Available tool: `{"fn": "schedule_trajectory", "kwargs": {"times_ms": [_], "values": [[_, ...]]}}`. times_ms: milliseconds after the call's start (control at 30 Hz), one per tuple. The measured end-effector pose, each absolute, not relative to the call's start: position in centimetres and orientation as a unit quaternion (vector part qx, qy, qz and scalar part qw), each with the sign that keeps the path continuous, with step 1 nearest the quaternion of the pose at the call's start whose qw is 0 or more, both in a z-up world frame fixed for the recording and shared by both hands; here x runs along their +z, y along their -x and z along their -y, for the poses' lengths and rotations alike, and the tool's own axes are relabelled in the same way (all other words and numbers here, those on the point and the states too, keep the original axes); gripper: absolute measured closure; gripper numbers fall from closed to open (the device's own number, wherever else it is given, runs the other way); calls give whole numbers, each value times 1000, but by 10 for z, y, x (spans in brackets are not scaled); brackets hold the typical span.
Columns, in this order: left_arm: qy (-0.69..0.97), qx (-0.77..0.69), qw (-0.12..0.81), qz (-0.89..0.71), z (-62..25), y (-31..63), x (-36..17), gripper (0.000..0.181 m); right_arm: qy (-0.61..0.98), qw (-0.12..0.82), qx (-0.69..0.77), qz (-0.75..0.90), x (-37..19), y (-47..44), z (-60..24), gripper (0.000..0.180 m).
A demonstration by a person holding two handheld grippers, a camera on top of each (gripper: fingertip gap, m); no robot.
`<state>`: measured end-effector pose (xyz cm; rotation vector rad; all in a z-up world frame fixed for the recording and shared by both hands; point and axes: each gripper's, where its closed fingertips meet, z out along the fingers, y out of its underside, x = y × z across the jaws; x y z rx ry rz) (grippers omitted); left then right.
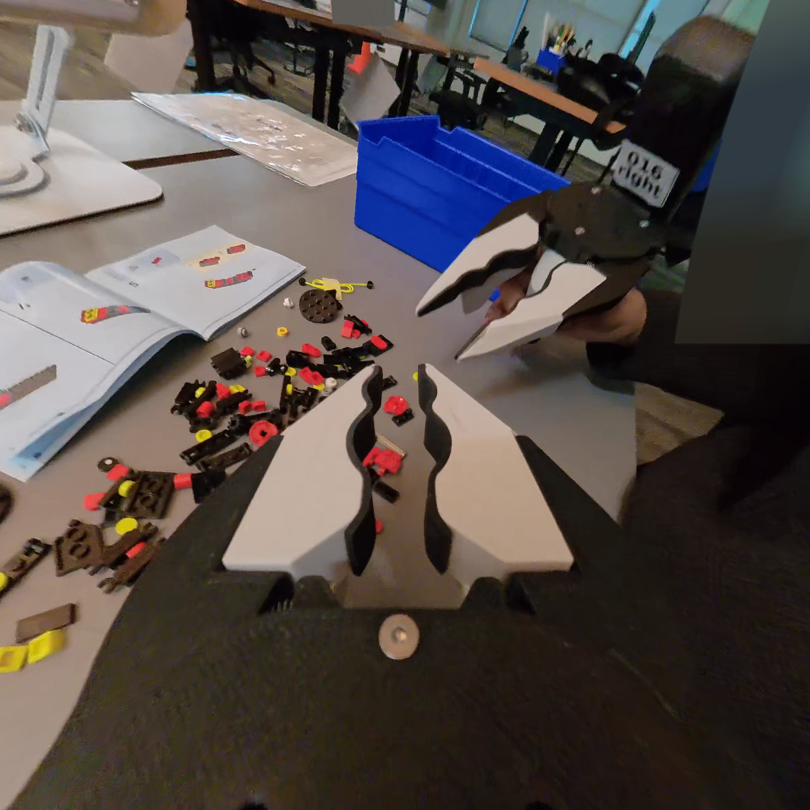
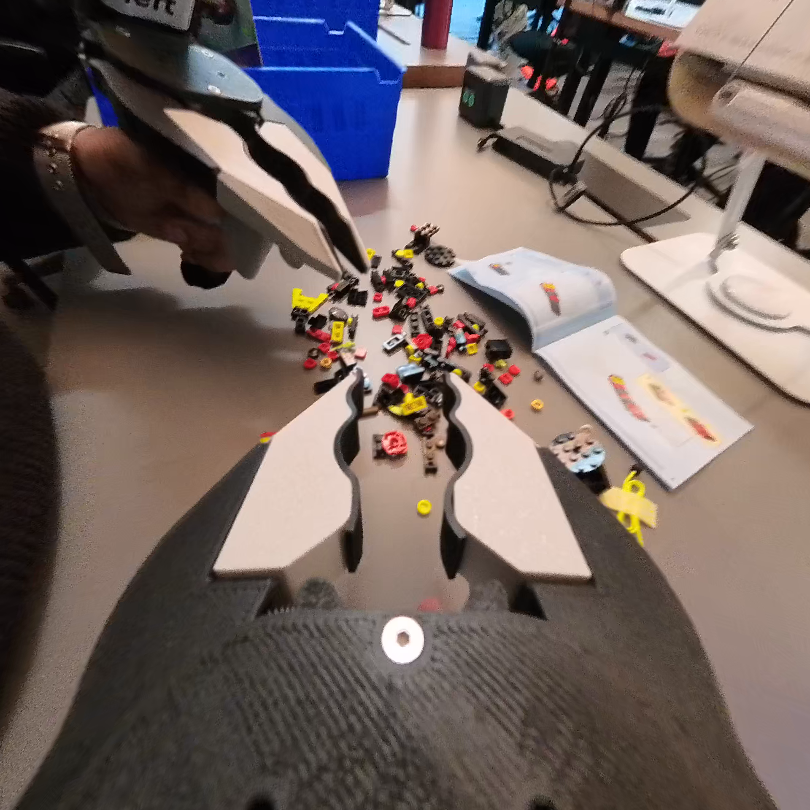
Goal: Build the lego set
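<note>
A grey surface (image 1: 504,394) carried everything, with a blue bin (image 1: 429,188) at its far side and an open instruction booklet (image 1: 131,315) lying flat near a white stand base (image 1: 65,175). Between booklet and bin spread the loose lego pieces (image 1: 271,394), black, red and yellow, unassembled and scattered across the surface. The left tongs (image 1: 396,372) hung over the near edge of that scatter, fingers parted with a clear gap and nothing gripped; through the gap showed a small red piece (image 1: 383,460) lying on the surface. The right tongs (image 2: 403,379) were likewise spread apart and empty, tips over the pile's edge, with a round red piece (image 2: 394,442) and a tiny yellow ring (image 2: 423,507) lying on the surface between the fingers. A black round plate (image 1: 319,305) and a yellow string (image 1: 337,287) lay at the pile's far edge.
</note>
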<state>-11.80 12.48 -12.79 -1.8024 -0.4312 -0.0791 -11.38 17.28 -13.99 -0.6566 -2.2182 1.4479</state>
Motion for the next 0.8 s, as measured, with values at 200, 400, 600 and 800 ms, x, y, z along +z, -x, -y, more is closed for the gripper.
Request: {"fn": "schedule_trajectory", "kwargs": {"times_ms": [200, 400, 600, 800], "values": [[754, -39, 621, 210, -124, 124, -119, 167, 226, 272, 503, 789, -132, 114, -179, 135], [758, -20, 613, 219, -122, 122, -123, 170, 220, 277, 417, 837, -162, 101, -183, 141], [748, 43, 629, 208, -120, 130, -113, 177, 237, 286, 417, 830, -160, 108, -191, 149], [738, 30, 632, 234, -114, 137, -114, 178, 288, 230, 375, 851, -190, 112, -203, 151]]}}
